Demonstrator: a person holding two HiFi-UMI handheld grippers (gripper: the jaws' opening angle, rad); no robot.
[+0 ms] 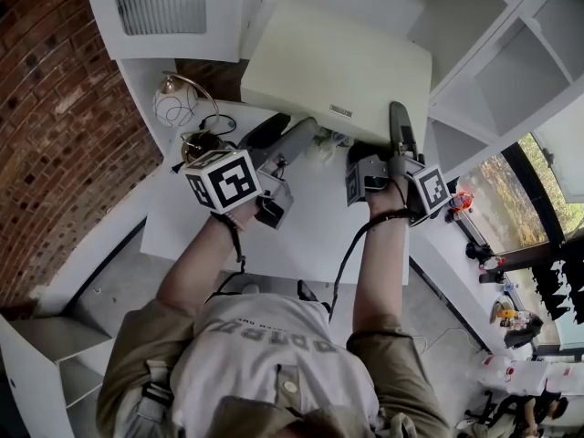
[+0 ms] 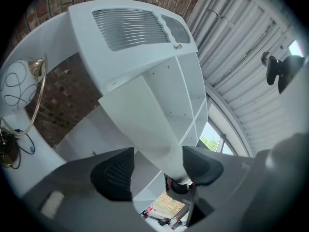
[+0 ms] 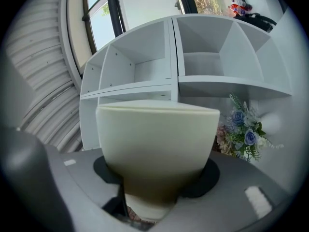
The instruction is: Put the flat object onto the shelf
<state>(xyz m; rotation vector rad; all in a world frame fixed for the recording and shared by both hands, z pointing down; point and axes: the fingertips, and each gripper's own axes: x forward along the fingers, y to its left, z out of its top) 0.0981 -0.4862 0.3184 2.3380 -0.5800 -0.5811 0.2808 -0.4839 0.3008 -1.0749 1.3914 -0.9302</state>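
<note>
Right gripper [image 3: 157, 178]: we see its jaws clamped on the near edge of the cream flat panel [image 1: 338, 67], dark pads on both faces. Left gripper [image 2: 157, 170]: jaws wide; the panel's corner runs between them, and we see a clear gap at one pad. We note the panel held up, tilted, over the white table [image 1: 301, 235] in front of the white cubby shelf [image 3: 140, 66], not resting on it. Blue-and-white flowers [image 3: 241, 129] show beside the shelf.

Cream panel [image 3: 157, 134] partly hides right tool [image 3: 155, 175] pads [image 3: 210, 175]; shelf [image 1: 511, 62] cropped at top edge.
</note>
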